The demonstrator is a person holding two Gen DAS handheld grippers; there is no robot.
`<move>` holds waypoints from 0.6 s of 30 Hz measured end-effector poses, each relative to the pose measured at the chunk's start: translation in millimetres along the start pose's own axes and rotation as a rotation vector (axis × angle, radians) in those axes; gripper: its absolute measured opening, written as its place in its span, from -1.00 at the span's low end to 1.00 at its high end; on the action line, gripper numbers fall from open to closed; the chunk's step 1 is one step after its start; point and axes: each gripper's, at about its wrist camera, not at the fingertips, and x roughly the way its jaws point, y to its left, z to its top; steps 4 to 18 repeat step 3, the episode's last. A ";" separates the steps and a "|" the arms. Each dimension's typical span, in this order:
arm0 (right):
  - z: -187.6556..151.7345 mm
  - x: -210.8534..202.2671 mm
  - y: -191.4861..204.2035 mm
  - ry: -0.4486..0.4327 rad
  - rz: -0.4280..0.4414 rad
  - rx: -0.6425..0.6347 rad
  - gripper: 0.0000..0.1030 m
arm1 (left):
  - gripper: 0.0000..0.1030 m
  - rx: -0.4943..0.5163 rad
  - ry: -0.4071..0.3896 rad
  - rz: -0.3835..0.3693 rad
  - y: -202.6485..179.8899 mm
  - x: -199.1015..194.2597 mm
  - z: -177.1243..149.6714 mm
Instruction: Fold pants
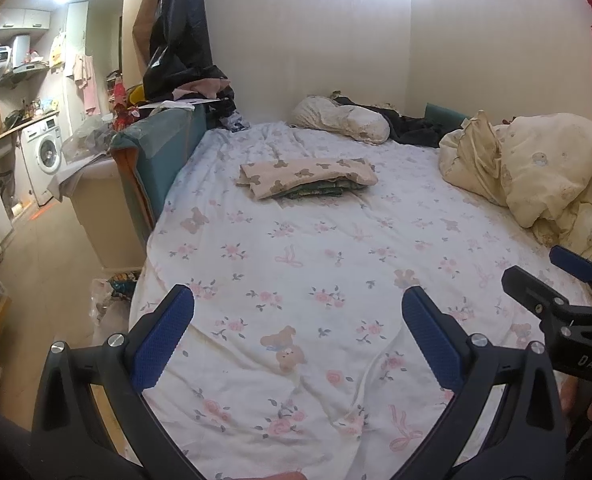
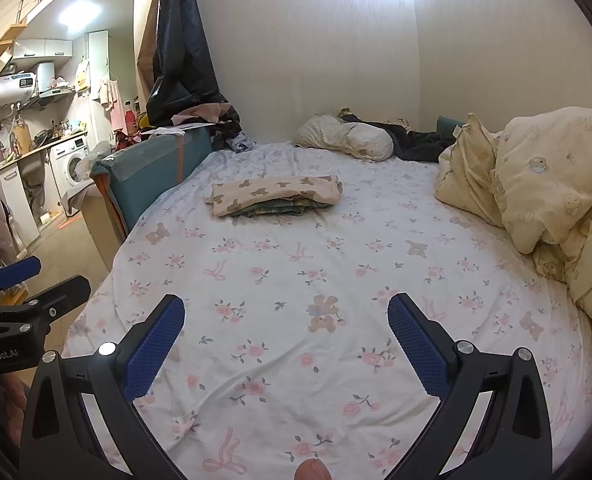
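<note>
I see both claws spread wide and empty over the near end of the bed (image 1: 296, 264), the folded bear-print pants (image 1: 307, 178) lying well ahead, long axis crosswise, slightly left of centre, so left claw (image 1: 297, 312) looks nearer than right claw (image 2: 286, 316).

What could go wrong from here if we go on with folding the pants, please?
The folded bear-print pants lie far up the bed sheet; the open left gripper and right gripper must stretch forward. A grasp may also pinch the green garment beneath, or drag the stack apart.
</note>
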 end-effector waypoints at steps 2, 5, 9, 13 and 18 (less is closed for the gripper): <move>-0.6 2.6 -1.0 0.008 0.003 0.003 1.00 | 0.99 -0.024 0.007 -0.006 1.9 0.1 0.3; -0.3 3.1 -1.7 0.011 0.009 0.011 1.00 | 0.99 -0.026 0.001 -0.003 2.3 -1.2 0.3; -0.3 3.1 -1.7 0.011 0.009 0.011 1.00 | 0.99 -0.026 0.001 -0.003 2.3 -1.2 0.3; -0.3 3.1 -1.7 0.011 0.009 0.011 1.00 | 0.99 -0.026 0.001 -0.003 2.3 -1.2 0.3; -0.3 3.1 -1.7 0.011 0.009 0.011 1.00 | 0.99 -0.026 0.001 -0.003 2.3 -1.2 0.3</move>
